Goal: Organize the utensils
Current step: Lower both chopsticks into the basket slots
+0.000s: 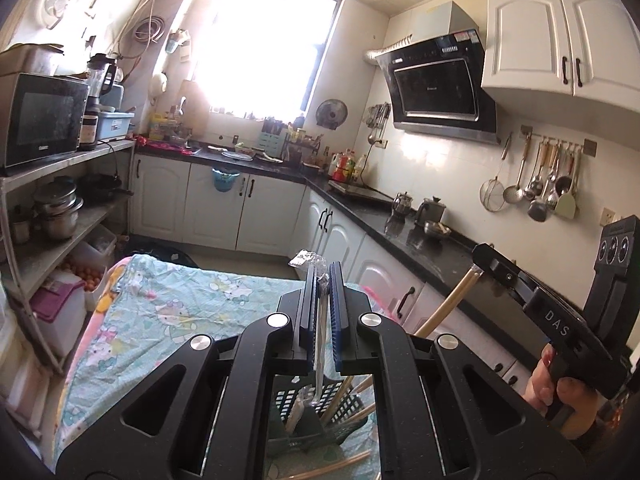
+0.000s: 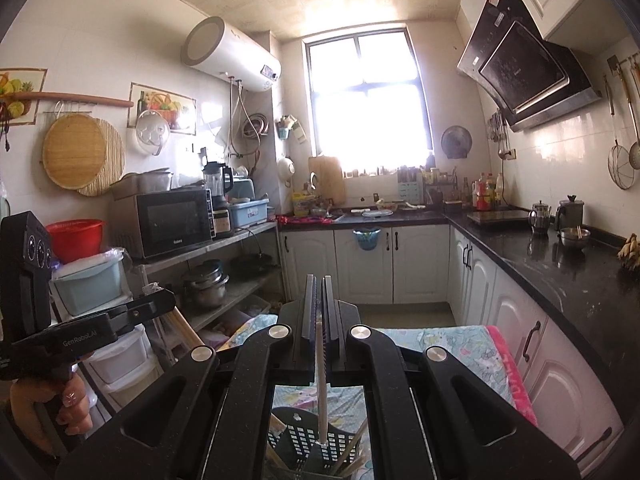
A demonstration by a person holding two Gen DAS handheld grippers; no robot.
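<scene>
Left gripper [image 1: 324, 280] pinches a plastic-wrapped utensil [image 1: 320, 340]; right gripper [image 2: 319, 292] pinches a pale chopstick [image 2: 321, 384]. Both hang over the near dark perforated basket [image 2: 296, 436]. Risk: slim sticks pivot, snagging chopsticks already inside.

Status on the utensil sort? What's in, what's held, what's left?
Done: several chopsticks already stand in the dark slotted basket.
In hand: the left gripper is shut on a plastic-wrapped utensil; the right gripper is shut on a pale stick. Both hang over the basket.
Left: dropping both in. One chopstick lies on the cloth.
</scene>
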